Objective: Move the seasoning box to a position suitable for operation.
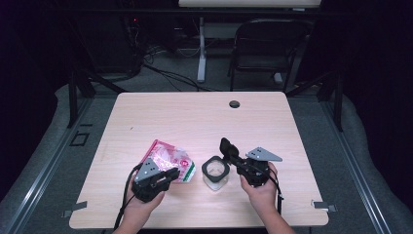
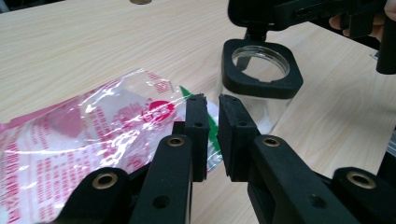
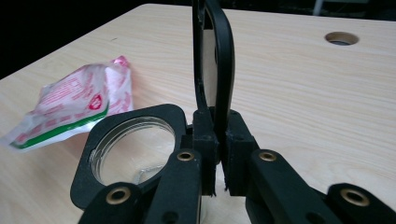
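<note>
A pink-and-white plastic bag lies on the table, left of a clear jar with a black square rim. My left gripper hovers at the bag's near right corner. Its jaws stand a narrow gap apart and do not press on the film. My right gripper is shut on the jar's black lid. It holds the lid upright and edge-on, just behind the jar's open mouth.
The wooden table has a round cable hole near its far edge. A black chair and a desk leg stand beyond it. Both hands rest near the front edge.
</note>
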{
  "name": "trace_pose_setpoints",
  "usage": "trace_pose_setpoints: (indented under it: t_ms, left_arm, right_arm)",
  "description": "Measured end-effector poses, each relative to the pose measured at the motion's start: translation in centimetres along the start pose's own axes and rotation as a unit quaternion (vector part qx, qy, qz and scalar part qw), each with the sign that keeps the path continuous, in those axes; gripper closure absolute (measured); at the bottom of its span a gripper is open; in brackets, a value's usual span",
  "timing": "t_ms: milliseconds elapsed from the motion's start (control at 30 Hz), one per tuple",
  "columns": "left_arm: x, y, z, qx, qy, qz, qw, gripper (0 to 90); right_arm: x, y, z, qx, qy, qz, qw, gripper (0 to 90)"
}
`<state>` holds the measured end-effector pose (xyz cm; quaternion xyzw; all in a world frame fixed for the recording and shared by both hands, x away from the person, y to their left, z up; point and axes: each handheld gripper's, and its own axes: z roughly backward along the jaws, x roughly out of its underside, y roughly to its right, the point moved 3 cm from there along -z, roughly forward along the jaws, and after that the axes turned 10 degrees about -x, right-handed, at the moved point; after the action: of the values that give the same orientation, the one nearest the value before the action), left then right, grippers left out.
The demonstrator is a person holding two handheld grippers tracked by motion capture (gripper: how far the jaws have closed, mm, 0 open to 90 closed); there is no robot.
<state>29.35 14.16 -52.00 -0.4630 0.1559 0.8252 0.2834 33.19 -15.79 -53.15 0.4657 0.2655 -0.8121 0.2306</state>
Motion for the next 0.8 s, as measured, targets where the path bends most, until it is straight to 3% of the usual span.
trace_pose_setpoints:
  t_ms: [267,400,600,700,800]
  left_arm:
    - [1.1,-1.7,0.8,-0.019,-0.013,-0.011,0.9997,75.2]
    - [1.8,-2.9,1.2,-0.022,-0.006,0.011,0.9997,72.1]
    - [2.1,-4.0,1.8,-0.028,0.004,0.028,0.9992,68.7]
    - [2.3,-4.2,1.8,-0.029,0.005,0.032,0.9991,68.4]
    - [2.5,-4.5,1.8,-0.035,0.002,0.031,0.9989,67.7]
  right_arm:
    - [0.2,0.3,-0.2,-0.002,0.008,0.006,0.9999,85.6]
    - [0.2,0.5,-0.2,-0.007,0.008,0.004,0.9999,85.3]
    - [0.1,1.0,-0.1,-0.032,0.016,-0.038,0.9987,84.5]
    - [0.2,1.1,-0.1,-0.034,0.017,-0.050,0.9980,85.2]
    - [0.2,1.0,0.0,-0.028,0.015,-0.046,0.9984,85.2]
